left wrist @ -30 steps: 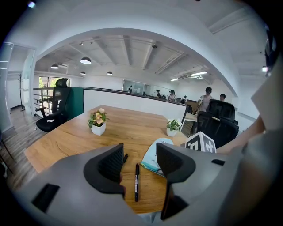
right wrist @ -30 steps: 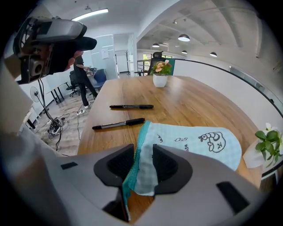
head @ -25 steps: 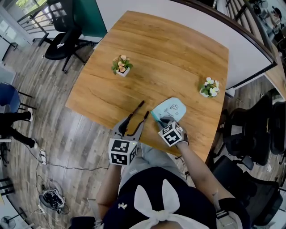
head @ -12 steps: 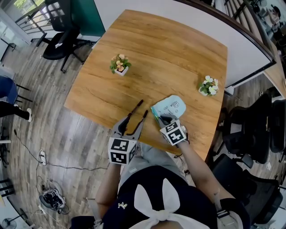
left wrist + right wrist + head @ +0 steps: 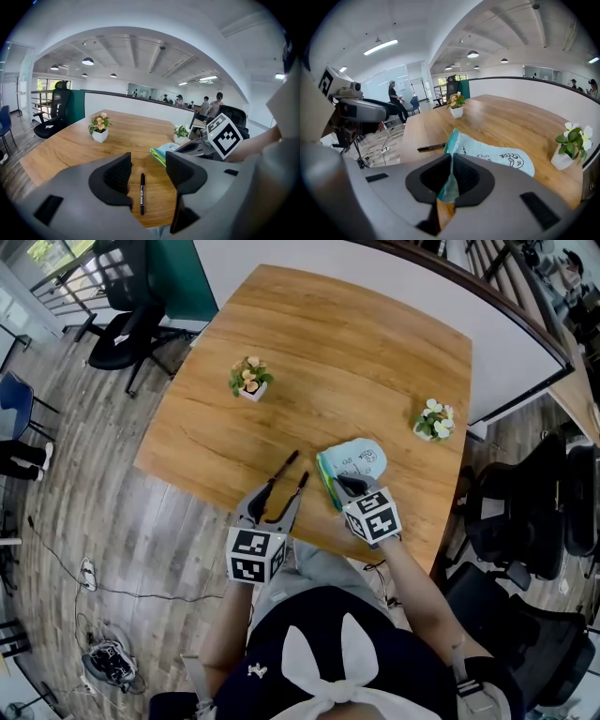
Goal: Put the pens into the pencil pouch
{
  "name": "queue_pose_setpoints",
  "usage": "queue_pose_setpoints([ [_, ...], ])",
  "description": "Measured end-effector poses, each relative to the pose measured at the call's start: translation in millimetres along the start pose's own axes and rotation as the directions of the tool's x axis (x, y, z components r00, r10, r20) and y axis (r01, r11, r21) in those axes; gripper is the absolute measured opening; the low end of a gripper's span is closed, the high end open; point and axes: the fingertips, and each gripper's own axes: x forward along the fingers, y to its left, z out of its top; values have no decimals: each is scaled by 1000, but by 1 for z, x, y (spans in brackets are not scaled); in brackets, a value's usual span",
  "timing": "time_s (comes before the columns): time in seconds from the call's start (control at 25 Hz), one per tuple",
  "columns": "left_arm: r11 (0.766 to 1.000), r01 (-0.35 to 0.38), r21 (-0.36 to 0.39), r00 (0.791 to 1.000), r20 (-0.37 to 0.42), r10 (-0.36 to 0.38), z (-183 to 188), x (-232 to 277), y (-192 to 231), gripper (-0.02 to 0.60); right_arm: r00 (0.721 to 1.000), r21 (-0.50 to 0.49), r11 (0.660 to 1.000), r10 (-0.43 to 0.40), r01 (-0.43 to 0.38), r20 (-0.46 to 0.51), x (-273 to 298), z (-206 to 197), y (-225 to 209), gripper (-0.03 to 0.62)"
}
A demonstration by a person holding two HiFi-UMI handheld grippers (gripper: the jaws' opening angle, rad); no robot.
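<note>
Right gripper view: tool (image 5: pixel 451 161) pinches pouch (image 5: pixel 487 151); lettering (image 5: pixel 513 160) illegible.

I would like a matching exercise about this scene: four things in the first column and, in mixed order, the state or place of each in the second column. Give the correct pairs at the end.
Column 1
1. left gripper
2. right gripper
3. black pen
4. white-flowered plant

Column 2
A. shut on the edge of the pencil pouch
B. stands near the right edge of the table in the head view
C. jaws apart, nothing gripped
D. lies flat on the table

Pairs: 1-C, 2-A, 3-D, 4-B
</note>
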Motion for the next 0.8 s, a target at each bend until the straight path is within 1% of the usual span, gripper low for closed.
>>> queue_pose_setpoints([
  [0.16, 1000, 6, 0, 1000, 9, -6, 3, -1, 0, 222, 1000, 39, 999, 7, -8, 26, -10, 12, 2, 28],
  [0.4, 1000, 17, 7, 1000, 17, -17, 7, -2, -2, 222, 996, 122, 992, 19, -30, 91, -25, 29, 3, 28],
  [0.56, 999, 34, 25, 999, 18, -34, 8, -1, -5, 222, 990, 164, 985, 23, -46, 136, -36, 39, 3, 28],
  [0.8, 998, 52, 24, 999, 10, -52, 4, 0, -8, 222, 980, 209, 976, 18, -61, 199, -53, 53, 2, 28],
])
